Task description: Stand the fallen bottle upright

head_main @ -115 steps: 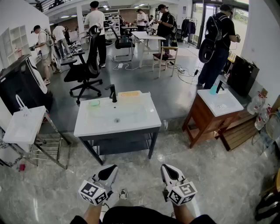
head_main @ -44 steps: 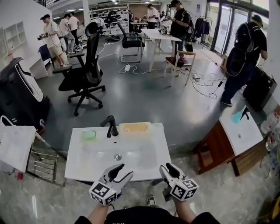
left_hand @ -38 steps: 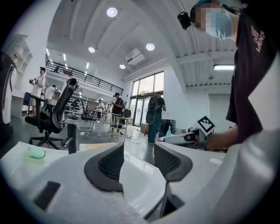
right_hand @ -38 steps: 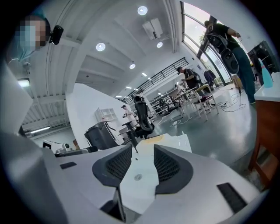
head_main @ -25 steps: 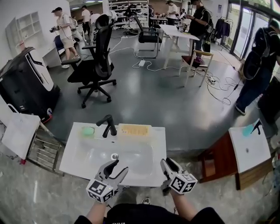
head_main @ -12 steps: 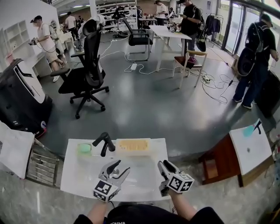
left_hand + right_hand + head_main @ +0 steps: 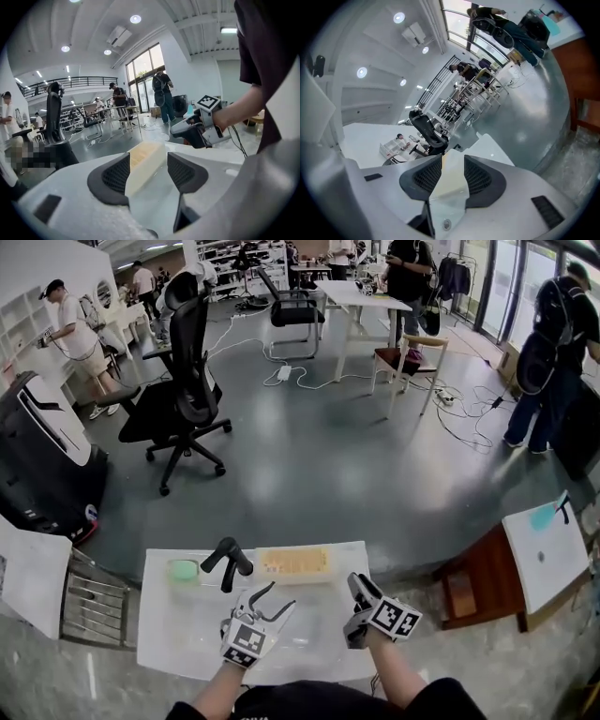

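Bottle [image 7: 293,564]: pale and block-shaped, lying flat on its side with a broad yellow-orange face up.
Bottle's place: at the far edge of the white washstand top [image 7: 178,638], just ahead of both tongs.
Writing: print on the bottle is too small to read; each tongs' cube [image 7: 394,617] bears black-and-white square markers.
Left tongs [image 7: 275,599]: jaws wide apart and just been opening, gripping nothing; the bottle shows beyond the gap.
Right tongs [image 7: 359,585]: jaws apart, empty.
Tap [image 7: 228,562]: black, ahead-left of the left tongs.
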The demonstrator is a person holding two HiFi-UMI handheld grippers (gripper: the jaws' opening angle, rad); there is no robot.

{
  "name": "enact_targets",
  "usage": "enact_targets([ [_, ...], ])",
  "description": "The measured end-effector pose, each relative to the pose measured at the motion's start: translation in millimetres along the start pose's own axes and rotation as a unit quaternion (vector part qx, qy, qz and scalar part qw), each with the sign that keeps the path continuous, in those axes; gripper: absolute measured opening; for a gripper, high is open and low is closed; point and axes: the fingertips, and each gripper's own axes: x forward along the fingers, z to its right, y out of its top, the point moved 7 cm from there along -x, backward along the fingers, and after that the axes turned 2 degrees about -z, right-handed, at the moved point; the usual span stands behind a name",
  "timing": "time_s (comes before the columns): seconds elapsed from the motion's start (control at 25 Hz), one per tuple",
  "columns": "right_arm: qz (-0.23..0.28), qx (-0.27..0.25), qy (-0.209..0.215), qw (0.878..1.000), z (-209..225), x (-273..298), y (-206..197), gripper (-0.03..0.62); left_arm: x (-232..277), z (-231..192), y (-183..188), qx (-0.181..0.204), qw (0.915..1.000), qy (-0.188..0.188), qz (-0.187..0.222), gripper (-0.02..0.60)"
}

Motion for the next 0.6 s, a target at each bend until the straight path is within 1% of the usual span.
enact_targets([
  [0.08, 0.008, 0.048, -0.002, 0.999, 6, 8, 0, 0.138, 10, -3, -4, 0.004, 0.9999, -0.004, -0.013, 0.249],
  [0.2, 0.018, 0.118, -0.014, 0.993, 18, 18, -1, 0.155, 22, -5, -12, 0.015, 0.9991, -0.009, -0.038, 0.256],
  [0.4, 0.046, 0.184, -0.017, 0.982, 34, 35, 6, 0.167, 34, -6, -14, 0.04, 0.9971, -0.01, -0.063, 0.262],
  [0.52, 0.051, 0.217, -0.028, 0.974, 44, 44, 5, 0.167, 40, -8, -18, 0.043, 0.9963, -0.011, -0.073, 0.264],
  [0.6, 0.053, 0.241, -0.043, 0.968, 50, 48, 3, 0.167, 44, -11, -21, 0.042, 0.9961, -0.01, -0.077, 0.264],
])
